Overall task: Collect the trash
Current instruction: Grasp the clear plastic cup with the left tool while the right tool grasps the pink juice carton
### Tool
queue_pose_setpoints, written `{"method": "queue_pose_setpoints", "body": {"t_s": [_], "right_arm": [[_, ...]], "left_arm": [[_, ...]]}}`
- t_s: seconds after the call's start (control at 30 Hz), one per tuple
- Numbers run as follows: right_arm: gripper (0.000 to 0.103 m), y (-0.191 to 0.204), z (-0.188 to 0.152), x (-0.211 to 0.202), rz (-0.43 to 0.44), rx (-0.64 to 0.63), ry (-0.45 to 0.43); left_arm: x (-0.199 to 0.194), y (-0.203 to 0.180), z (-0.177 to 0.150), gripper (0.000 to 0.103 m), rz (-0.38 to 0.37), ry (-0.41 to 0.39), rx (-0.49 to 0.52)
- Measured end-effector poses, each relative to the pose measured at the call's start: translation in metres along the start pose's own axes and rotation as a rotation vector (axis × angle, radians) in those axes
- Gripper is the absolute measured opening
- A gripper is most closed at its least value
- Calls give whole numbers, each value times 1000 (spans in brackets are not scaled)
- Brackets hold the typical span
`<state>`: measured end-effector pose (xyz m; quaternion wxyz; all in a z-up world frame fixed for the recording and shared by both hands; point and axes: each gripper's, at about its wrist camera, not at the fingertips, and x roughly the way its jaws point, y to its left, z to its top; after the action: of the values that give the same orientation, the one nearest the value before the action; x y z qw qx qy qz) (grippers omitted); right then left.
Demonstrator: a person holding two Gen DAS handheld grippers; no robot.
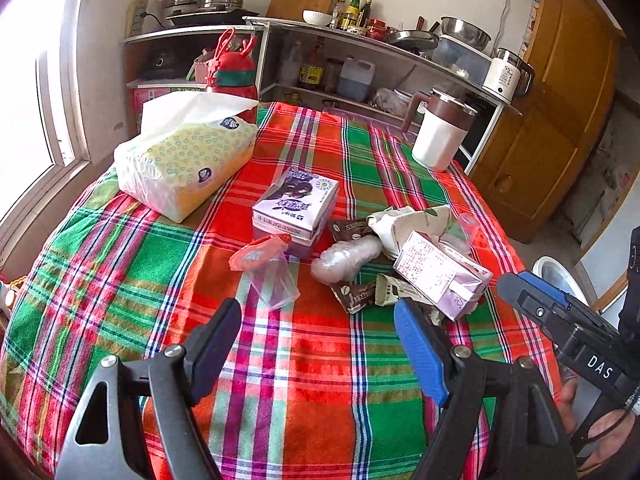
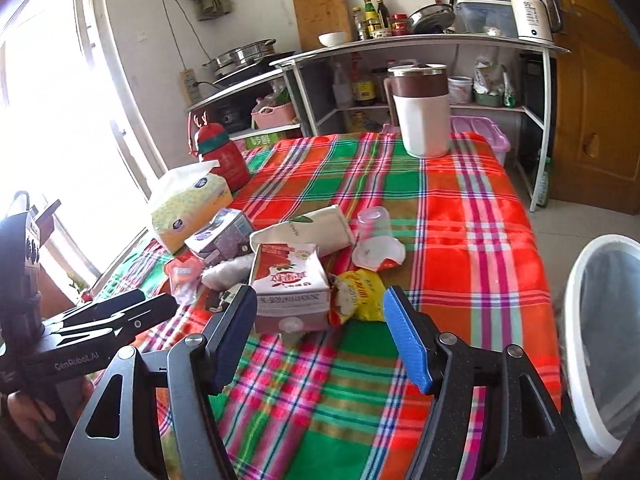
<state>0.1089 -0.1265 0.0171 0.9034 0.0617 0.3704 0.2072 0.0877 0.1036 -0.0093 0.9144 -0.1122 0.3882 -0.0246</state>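
Trash lies in a heap on the plaid tablecloth (image 1: 304, 360): a purple milk carton (image 1: 296, 204), a clear plastic cup with a red lid (image 1: 268, 276), a crumpled clear wrapper (image 1: 344, 258), brown sachets (image 1: 356, 296) and a flattened carton (image 1: 440, 276). My left gripper (image 1: 320, 324) is open and empty, just short of the cup and sachets. My right gripper (image 2: 320, 320) is open and empty, its fingers either side of a red-and-white carton (image 2: 288, 280) and a yellow snack bag (image 2: 360, 292). A white bin (image 2: 600, 340) stands off the table's right edge.
A tissue pack (image 1: 184, 160) and a red flask (image 1: 234, 76) sit at the table's far left, a white-and-brown jug (image 1: 440, 132) at the far right. Kitchen shelves (image 1: 360, 52) stand behind. A window is at the left, a wooden door (image 1: 560, 100) at the right.
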Motion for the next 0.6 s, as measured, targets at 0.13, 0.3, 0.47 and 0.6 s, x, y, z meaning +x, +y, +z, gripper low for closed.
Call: {"method": "queue_pose_setpoints", "body": {"t_s": [0.13,0.3,0.47,0.6], "right_arm": [[67,12,4,20,-7,-23,43],[67,18,5,38,-32,-26,89],[59,17,6,38,-38,-22,73],[56,18,5,35,-56,-31,55]], "left_arm": [[5,12,1,82,15,16,-17],[16,27,7,82,20,27,-56],[33,35,11,82,44,54,-86],[43,37,13,82,66,70,-92]]}}
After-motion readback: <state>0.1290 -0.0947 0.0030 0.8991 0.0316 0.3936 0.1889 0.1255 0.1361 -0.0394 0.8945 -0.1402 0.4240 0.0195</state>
